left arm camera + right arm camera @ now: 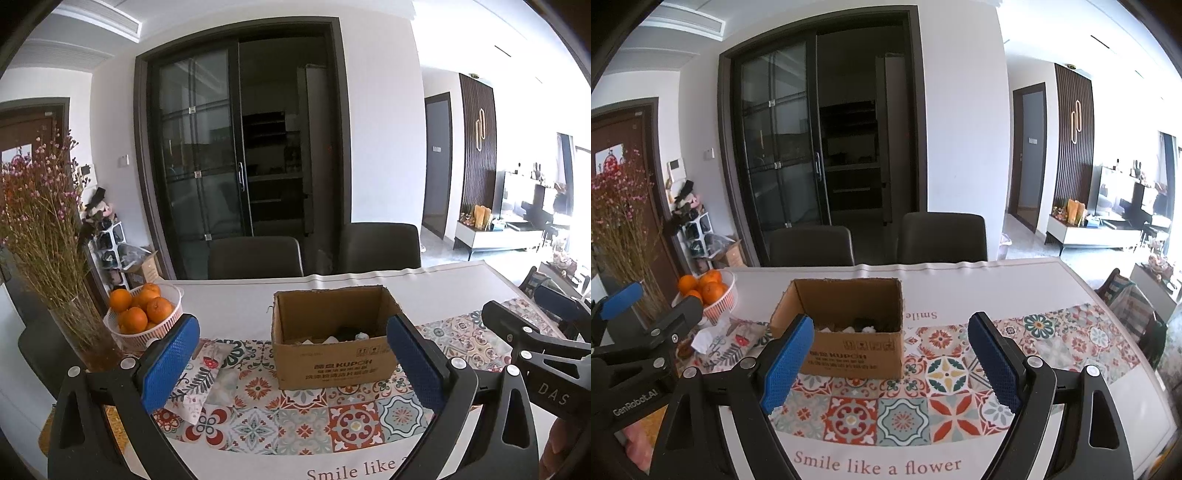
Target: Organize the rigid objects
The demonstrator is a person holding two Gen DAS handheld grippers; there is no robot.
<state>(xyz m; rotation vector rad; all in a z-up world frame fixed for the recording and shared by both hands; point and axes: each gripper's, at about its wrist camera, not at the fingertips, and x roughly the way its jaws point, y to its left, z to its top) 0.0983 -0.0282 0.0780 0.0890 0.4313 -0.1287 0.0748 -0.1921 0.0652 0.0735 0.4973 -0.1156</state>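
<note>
An open cardboard box (332, 347) stands on the patterned tablecloth, and it also shows in the right wrist view (849, 332). Several small objects, dark and white, lie inside it (862, 325). My left gripper (291, 363) is open and empty, held above the table in front of the box. My right gripper (890, 362) is open and empty, in front of the box and to its right. The right gripper's body shows at the right edge of the left wrist view (535, 350).
A white basket of oranges (144, 317) and a glass vase of dried flowers (48, 236) stand at the left. A patterned tissue pouch (199, 373) lies left of the box. Two dark chairs (255, 258) stand behind the table (997, 291).
</note>
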